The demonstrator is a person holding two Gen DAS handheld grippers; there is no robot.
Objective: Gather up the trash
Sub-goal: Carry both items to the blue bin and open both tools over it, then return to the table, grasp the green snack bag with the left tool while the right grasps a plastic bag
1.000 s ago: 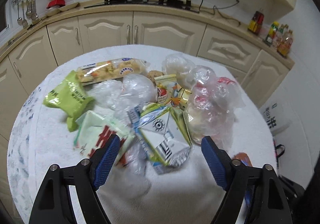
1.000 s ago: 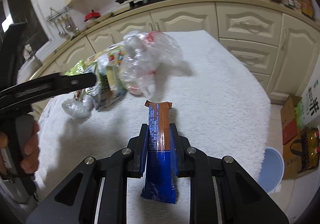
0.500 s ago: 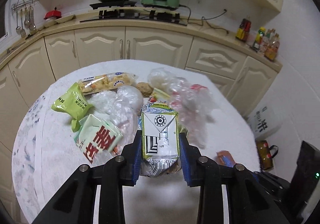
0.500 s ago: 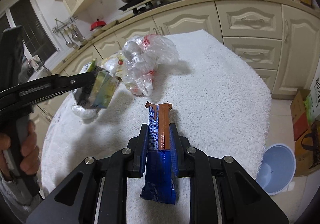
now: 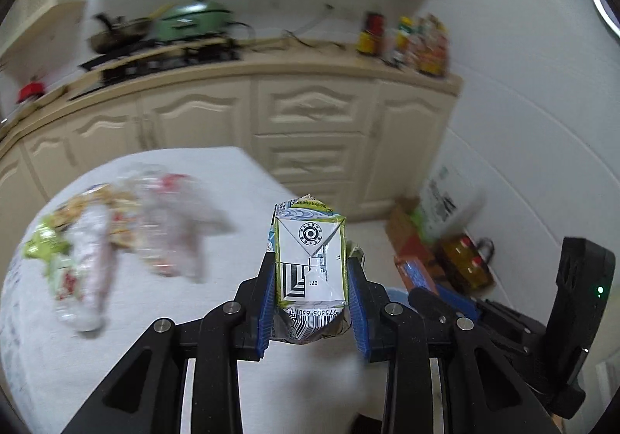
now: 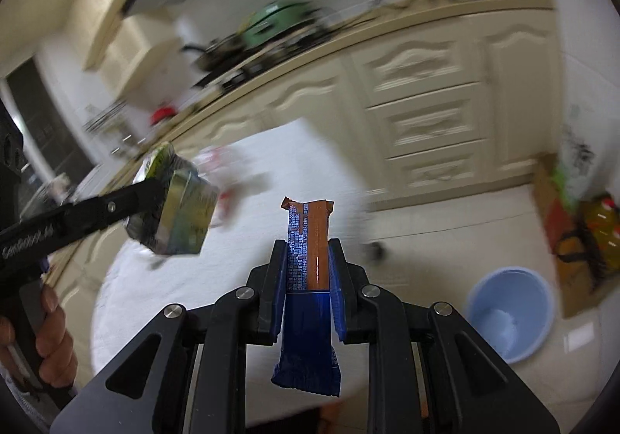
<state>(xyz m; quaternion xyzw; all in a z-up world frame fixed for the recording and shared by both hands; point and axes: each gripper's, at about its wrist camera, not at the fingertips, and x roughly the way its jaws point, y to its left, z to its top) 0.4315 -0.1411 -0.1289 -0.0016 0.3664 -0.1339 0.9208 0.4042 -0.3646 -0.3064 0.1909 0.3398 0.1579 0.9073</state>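
Left wrist view: left hand-held gripper (image 5: 310, 292) clamped on one crushed green-and-white drink carton (image 5: 309, 263), held above the white-clothed bench (image 5: 248, 178); blurred wrapper pile (image 5: 116, 232), uncountable.

Right wrist view: right hand-held gripper (image 6: 309, 279) clamped on one blue-and-brown snack wrapper (image 6: 309, 279); one pale blue plastic bin (image 6: 509, 312) on the floor.

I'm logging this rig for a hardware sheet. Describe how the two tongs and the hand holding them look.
Both the left tongs and right tongs have matte black angular linkage arms with silver round pivot screws and blue ribbed finger pads. In the right view the left tool's arm carries white lettering, too blurred to read. The bare left hand grips its black handle; no sleeve or cables show.
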